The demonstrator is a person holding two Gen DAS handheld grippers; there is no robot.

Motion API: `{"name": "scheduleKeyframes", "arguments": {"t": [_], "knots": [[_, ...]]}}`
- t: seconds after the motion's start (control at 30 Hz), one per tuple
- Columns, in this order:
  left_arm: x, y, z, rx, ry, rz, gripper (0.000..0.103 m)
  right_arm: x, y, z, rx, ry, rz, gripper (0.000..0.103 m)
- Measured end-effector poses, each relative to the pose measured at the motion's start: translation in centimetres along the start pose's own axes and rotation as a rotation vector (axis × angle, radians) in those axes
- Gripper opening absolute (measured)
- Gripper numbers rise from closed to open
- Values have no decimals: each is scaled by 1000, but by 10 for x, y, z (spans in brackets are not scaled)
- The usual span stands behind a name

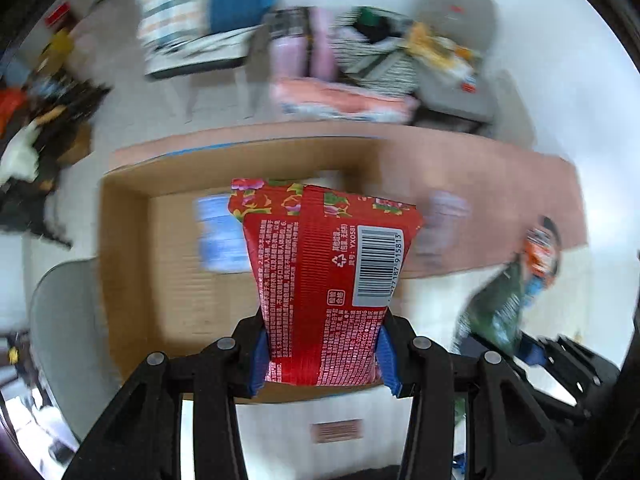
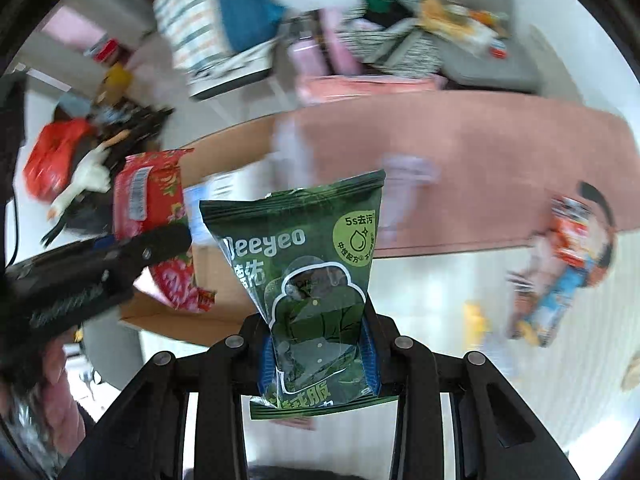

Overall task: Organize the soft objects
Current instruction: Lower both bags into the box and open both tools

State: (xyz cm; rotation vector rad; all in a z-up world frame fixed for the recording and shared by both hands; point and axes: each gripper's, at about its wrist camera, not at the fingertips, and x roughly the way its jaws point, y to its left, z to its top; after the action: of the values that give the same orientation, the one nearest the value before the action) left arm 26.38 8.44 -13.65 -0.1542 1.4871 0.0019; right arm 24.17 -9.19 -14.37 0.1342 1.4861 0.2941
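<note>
Red plastic packet (image 1: 332, 280): pink and green floral band at the top edge, white print, white barcode patch. Held in the black left tongs (image 1: 326, 354) with blue pads (image 1: 259, 354). Dark green plastic packet (image 2: 308, 280): white lettering, pale green round badge, white-outlined jacket drawing. Held in the black right tongs (image 2: 318, 360), blue pads (image 2: 370, 356). Brown cardboard box (image 1: 124, 240), plain. Pink mat (image 2: 480, 148) beside it. White floor (image 1: 560, 80). Striped cloth bag (image 1: 172, 16): white, blue and orange bands. White toy goose (image 2: 86, 184), orange beak.

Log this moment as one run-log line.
left gripper: shut on red packet | right gripper: shut on green packet | below: open cardboard box
</note>
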Motion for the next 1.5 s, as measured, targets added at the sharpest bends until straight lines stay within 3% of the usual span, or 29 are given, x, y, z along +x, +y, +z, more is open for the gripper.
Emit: {"name": "scheduleKeyframes", "arguments": {"t": [0.1,0.27,0.5,0.77,0.83,0.87,0.9,1.07,1.3,1.33,1.37,1.43,1.5], "knots": [[19,55,8,-58,31,48,41,32,48,1,-14,31,0,36],[70,116,38,-90,117,83,41,93,85,3,-18,107,-48,36],[133,135,69,-69,226,103,41,165,98,-1,3,204,-135,36],[162,132,75,-46,307,94,44,200,100,-4,10,279,-171,40],[155,133,75,-66,300,70,49,202,102,-3,9,296,-154,55],[150,134,76,-70,272,50,55,199,105,-3,4,290,-149,72],[141,134,75,-77,250,39,57,194,109,-3,-8,276,-152,80],[103,132,65,-67,177,48,58,170,122,-1,-42,251,-148,81],[52,124,22,-60,76,41,58,128,129,-10,-61,178,-144,100],[46,121,14,-56,60,45,61,125,124,-7,-58,168,-141,103],[44,118,11,-57,50,49,82,120,119,-5,-55,153,-140,103],[34,116,-3,-56,9,61,100,114,104,-1,-61,134,-148,103],[25,114,-16,-54,-13,69,100,99,105,-6,-66,104,-154,103]]}}
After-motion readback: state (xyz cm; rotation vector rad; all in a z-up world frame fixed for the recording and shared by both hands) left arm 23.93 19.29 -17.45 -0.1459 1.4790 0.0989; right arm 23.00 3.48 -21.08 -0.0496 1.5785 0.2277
